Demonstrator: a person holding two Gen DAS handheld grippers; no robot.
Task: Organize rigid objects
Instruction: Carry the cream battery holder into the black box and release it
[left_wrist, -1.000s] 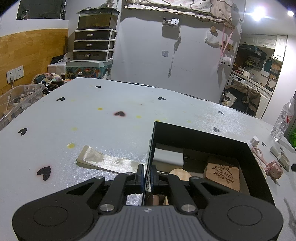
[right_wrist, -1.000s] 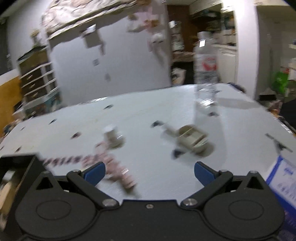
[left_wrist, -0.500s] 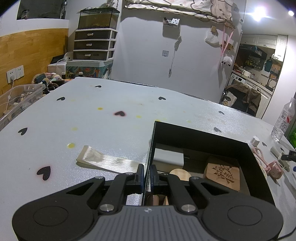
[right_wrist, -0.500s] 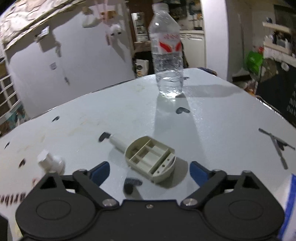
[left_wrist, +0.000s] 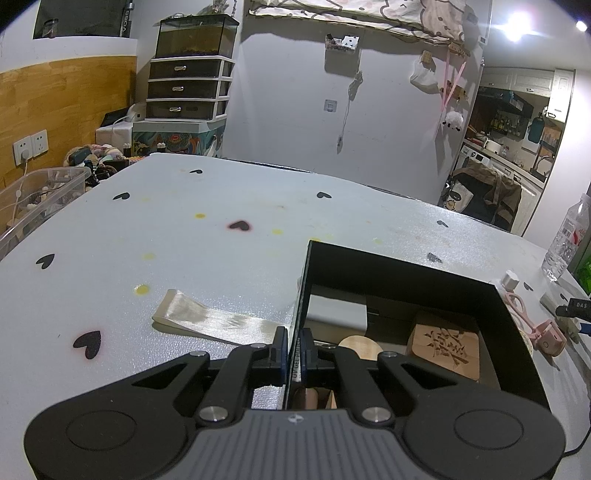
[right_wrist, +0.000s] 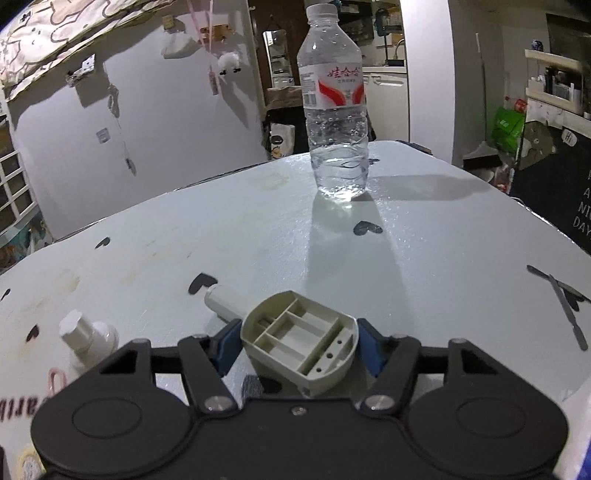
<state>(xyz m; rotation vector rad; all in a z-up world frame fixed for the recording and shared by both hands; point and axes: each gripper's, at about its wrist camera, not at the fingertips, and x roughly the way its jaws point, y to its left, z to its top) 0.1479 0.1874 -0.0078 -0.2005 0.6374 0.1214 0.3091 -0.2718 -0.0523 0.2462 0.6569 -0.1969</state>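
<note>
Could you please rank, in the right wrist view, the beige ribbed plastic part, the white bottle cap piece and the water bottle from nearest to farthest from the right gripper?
1. Beige ribbed plastic part: between the right gripper's blue pads, which have just been closing.
2. White bottle cap piece: beside the gripper, off to the view's left.
3. Water bottle: standing upright far ahead on the table.

Left gripper (left_wrist: 293, 349) angles down, jaws pinched on the near wall of the black box (left_wrist: 509, 332). Right gripper (right_wrist: 298, 345) angles down too, jaws just been closing, blue pads (right_wrist: 227, 345) now against both sides of the beige ribbed part (right_wrist: 299, 347).
</note>
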